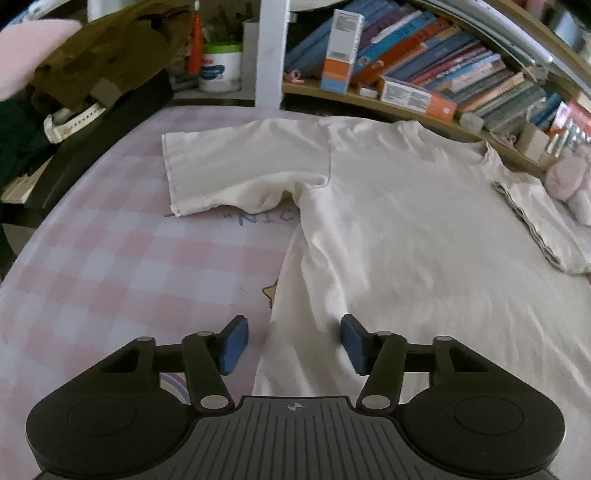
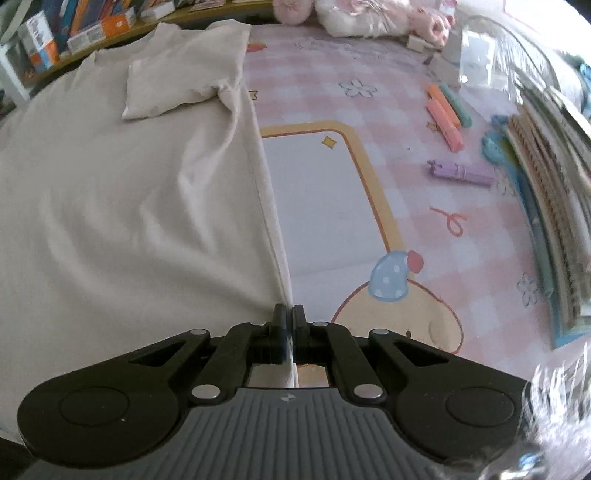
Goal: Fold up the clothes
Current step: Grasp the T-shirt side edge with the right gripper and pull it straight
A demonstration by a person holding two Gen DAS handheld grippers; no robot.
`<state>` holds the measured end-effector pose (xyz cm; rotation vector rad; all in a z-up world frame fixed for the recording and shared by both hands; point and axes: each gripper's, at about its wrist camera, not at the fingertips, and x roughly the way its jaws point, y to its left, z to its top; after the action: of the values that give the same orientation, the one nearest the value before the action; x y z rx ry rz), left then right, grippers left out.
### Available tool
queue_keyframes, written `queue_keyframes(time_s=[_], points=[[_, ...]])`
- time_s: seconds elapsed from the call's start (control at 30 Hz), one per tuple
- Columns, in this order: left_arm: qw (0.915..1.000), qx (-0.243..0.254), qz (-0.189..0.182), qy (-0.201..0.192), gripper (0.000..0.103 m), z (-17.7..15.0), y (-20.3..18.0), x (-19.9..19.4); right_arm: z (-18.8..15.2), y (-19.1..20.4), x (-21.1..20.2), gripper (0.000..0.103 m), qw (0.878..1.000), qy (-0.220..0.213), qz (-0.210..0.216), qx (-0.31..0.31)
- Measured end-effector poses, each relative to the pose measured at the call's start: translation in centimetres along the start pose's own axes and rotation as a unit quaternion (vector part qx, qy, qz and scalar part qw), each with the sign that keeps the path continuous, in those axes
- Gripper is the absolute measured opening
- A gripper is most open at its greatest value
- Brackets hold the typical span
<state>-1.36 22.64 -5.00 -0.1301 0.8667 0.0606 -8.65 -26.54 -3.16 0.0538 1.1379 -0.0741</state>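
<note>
A cream T-shirt (image 1: 399, 229) lies flat on a pink checked mat (image 1: 110, 266). Its left sleeve (image 1: 240, 166) is spread out to the side. The right sleeve (image 2: 177, 81) is folded inward onto the body. My left gripper (image 1: 293, 343) is open, its blue pads straddling the shirt's left side edge near the hem. In the right wrist view the same T-shirt (image 2: 129, 206) fills the left half. My right gripper (image 2: 288, 315) is shut on the shirt's right side edge, and the fabric runs between the fingers.
A curved shelf of books (image 1: 461, 70) and boxes runs along the back. A brown cloth (image 1: 107, 55) and a white strap sit at the back left. Pastel markers (image 2: 447, 118), a purple pen (image 2: 461, 171), stacked notebooks (image 2: 554, 177) and plush toys (image 2: 369, 14) lie right of the shirt.
</note>
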Motion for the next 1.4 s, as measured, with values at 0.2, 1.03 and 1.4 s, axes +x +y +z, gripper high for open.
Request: queue_keyframes(time_s=[0.2,1.03,1.4], points=[[0.9999,0.013,-0.008,0.006,0.050,-0.5,-0.3,-0.6,0.2,0.1,-0.1,0.002,1.000,-0.001,-0.006,-0.010],[0.9984,-0.005,0.055,0.012,0.029,-3.1,-2.9,-2.5,-0.8,-1.1,-0.5,0.005,0.994,-0.028,0.040,-0.100],[0.9968,0.004,0.077,0.018,0.019,-3.4,-4.4,-3.4,-0.7,-1.7,-1.7,0.020,0.992,-0.069,0.068,-0.083]])
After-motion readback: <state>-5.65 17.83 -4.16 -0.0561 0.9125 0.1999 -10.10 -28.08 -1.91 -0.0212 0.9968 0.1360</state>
